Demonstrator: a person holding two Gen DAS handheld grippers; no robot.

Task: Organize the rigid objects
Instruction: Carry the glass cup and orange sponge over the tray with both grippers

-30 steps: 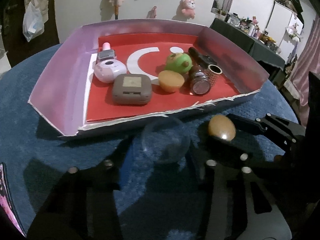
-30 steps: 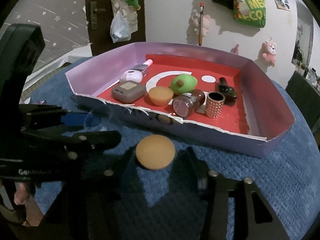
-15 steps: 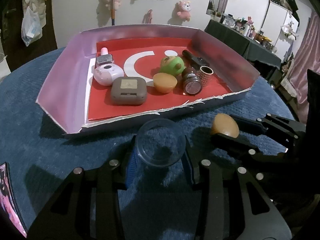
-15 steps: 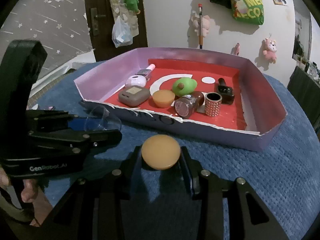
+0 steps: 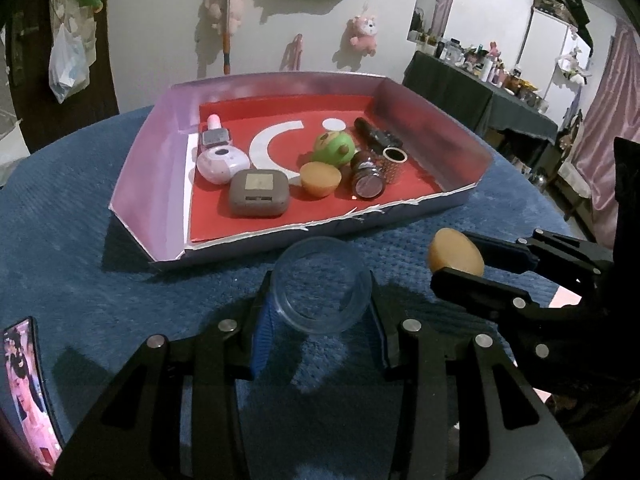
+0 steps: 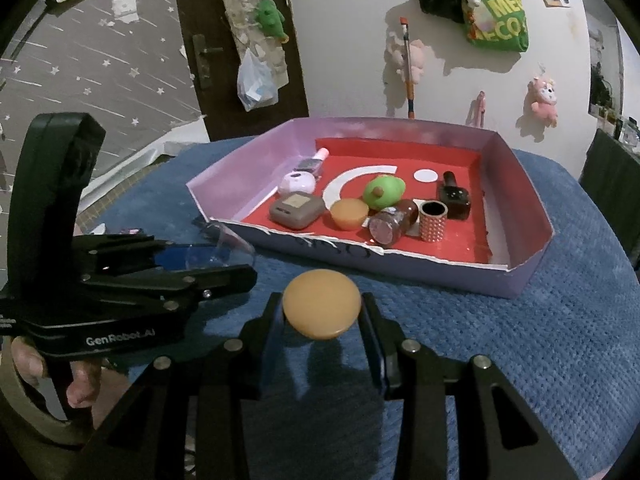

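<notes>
Carrying two pieces at once toward the tray (image 5: 140,168), the person is mid-transfer: the left gripper (image 5: 320,312) pinches a clear round cup (image 5: 322,284) between its pads, and the right gripper (image 6: 322,320) is clamped on a tan round cap (image 6: 322,304), both held above the blue cloth (image 6: 520,340) just short of the tray's torn near wall. Neither piece is over the tray yet. Inside, a row of things already lies on the red liner: a grey case (image 5: 258,194), a lilac round case (image 5: 220,162), an orange cup (image 5: 320,178), a green toy (image 5: 334,148), a dark jar (image 5: 368,178) on its side and a studded ring (image 5: 394,164). The step in hand looks like the carry-over; the next move calls for clearing the near wall with both loads and picking bare red floor, which seems freest along the front edge and at the far right, so that neither piece knocks the crowded middle row when the jaws let go.
</notes>
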